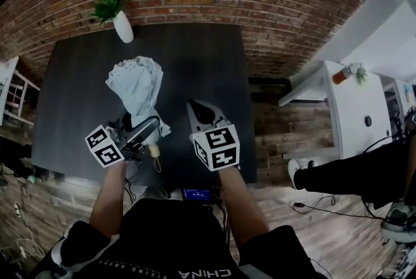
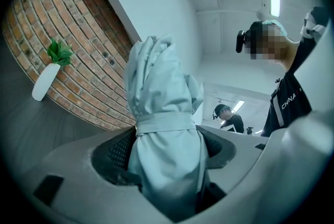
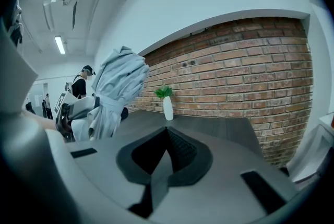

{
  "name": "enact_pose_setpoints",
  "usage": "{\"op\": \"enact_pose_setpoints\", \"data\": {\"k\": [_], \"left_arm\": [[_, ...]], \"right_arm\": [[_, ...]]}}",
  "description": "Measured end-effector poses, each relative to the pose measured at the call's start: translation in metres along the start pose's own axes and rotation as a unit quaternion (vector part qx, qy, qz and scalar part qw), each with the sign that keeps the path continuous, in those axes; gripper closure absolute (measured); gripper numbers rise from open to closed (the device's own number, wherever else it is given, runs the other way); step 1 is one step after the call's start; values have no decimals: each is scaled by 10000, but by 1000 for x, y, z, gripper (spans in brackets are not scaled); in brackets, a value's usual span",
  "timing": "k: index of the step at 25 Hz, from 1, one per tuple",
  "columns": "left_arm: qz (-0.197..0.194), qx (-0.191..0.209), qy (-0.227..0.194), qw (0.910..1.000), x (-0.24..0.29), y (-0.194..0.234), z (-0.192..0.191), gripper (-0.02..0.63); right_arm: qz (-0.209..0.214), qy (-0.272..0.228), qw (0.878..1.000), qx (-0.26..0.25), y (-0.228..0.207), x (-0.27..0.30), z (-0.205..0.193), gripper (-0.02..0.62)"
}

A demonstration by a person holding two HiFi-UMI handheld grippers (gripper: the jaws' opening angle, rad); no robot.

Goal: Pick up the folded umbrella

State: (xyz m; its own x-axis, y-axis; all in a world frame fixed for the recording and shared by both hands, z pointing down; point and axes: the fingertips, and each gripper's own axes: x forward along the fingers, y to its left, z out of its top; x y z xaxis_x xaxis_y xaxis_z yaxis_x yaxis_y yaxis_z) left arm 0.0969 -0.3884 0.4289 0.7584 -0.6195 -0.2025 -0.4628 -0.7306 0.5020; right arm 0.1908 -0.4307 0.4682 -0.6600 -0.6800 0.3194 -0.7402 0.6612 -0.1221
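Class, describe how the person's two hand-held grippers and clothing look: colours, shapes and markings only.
The left gripper and right gripper both have pale grey, smoothly moulded bodies with dark ribbed pads inside the jaws. Each carries a white cube printed with black square markers. The person wears a black top with white lettering, and no sleeves cover the forearms.

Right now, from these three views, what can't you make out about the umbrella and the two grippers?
- Folded umbrella: in the left gripper view its lower end drops out of sight behind the body of the left gripper.
- Table: in the right gripper view its near part is covered by the right gripper.
- Plant in the vase: in the head view it is too small to tell its kind.
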Motion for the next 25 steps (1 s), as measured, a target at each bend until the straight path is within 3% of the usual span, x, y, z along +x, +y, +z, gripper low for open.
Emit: {"op": "enact_pose_setpoints", "data": {"k": [7,19,25], "left_arm": [[-240,43,93,9997,-29,-29,-10,284],[-447,291,215,9983,-132,-74,-21,284],[-595,240,263,9976,-153,-90,-22,284]], "right_arm": [[-148,-77,9998,82,30,-27,-14,588],[-399,-194,9990,21,137,-69,-37,588],[-578,-213,9981,42,159,-86,-40,588]]}}
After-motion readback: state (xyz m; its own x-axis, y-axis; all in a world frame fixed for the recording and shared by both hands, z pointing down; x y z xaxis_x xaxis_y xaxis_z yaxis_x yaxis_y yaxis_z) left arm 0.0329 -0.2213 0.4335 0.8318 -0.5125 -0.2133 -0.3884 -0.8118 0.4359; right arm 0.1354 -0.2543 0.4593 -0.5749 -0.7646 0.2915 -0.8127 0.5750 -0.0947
